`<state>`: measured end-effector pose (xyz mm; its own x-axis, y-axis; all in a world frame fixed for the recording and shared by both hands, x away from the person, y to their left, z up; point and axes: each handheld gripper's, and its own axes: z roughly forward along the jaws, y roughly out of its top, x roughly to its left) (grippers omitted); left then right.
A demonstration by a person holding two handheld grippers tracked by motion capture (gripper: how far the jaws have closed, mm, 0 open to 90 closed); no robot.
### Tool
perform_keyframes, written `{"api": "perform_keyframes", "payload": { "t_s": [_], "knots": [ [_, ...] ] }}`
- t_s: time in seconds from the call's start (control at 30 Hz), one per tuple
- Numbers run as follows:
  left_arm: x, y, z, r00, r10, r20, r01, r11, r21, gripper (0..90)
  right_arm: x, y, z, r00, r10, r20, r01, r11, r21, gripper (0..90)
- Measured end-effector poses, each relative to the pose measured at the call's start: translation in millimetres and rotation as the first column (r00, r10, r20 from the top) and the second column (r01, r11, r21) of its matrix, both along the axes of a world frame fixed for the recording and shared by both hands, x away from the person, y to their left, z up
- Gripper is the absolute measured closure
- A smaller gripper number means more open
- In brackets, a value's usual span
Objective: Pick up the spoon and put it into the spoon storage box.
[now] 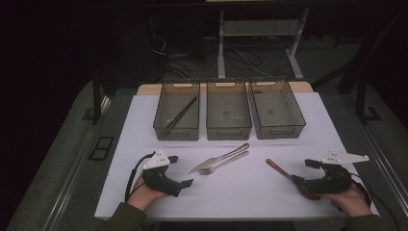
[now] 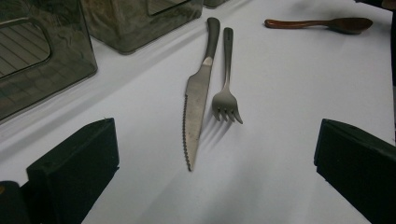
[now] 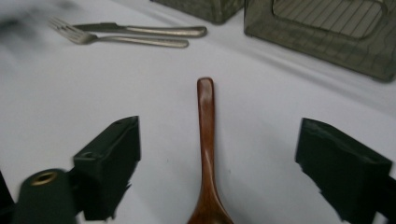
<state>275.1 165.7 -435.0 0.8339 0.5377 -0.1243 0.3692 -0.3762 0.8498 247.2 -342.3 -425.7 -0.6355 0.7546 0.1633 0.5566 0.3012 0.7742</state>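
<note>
Looks like the pickup step on the brown wooden spoon (image 3: 206, 154): it lies flat on the white table cover (image 1: 240, 187), off to the right of the steel knife (image 2: 198, 93) and fork (image 2: 226, 88), with the right gripper (image 3: 215, 172) straddling its neck, jaws spread wide and, as far as I can tell, not touching the wood. Next move is probably to sink a little, pinch the handle squarely so it doesn't roll, then lift. The left gripper (image 2: 215, 163) rests just short of the knife, jaws spread, holding nothing.
</note>
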Motion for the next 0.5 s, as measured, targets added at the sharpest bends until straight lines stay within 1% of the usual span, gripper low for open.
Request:
{"api": "perform_keyframes", "payload": {
  "t_s": [0.07, 0.13, 0.2, 0.27, 0.5],
  "knots": [
    [-0.4, -0.1, 0.6, 1.0000, 0.002, 0.003, -0.002, 1.0000, -0.002, 0.0, -1.5, -3.2, -2.2, 0.9997, 0.004, -0.025, -0.004, 1.000, -0.011, 17.2],
    [-0.5, -0.2, 0.9, 1.0000, 0.001, 0.004, -0.001, 1.0000, -0.001, 0.0, -2.5, -5.4, -5.0, 0.9992, 0.010, -0.038, -0.011, 1.000, -0.026, 19.0],
    [-0.6, -0.5, 0.9, 1.0000, 0.001, 0.005, -0.001, 1.0000, -0.002, 0.0, -4.0, -7.4, -7.2, 0.9976, 0.017, -0.067, -0.019, 0.999, -0.035, 22.2],
    [-0.7, -0.7, 1.0, 1.0000, -0.001, 0.005, 0.001, 1.0000, -0.003, 0.0, -5.0, -9.4, -9.4, 0.9964, 0.017, -0.083, -0.021, 0.999, -0.045, 25.0],
    [-1.0, -2.2, 0.8, 1.0000, -0.003, 0.006, 0.003, 1.0000, 0.004, 0.0, -11.0, -16.6, -11.9, 0.9929, 0.027, -0.116, -0.033, 0.998, -0.056, 37.3]
  ]
}}
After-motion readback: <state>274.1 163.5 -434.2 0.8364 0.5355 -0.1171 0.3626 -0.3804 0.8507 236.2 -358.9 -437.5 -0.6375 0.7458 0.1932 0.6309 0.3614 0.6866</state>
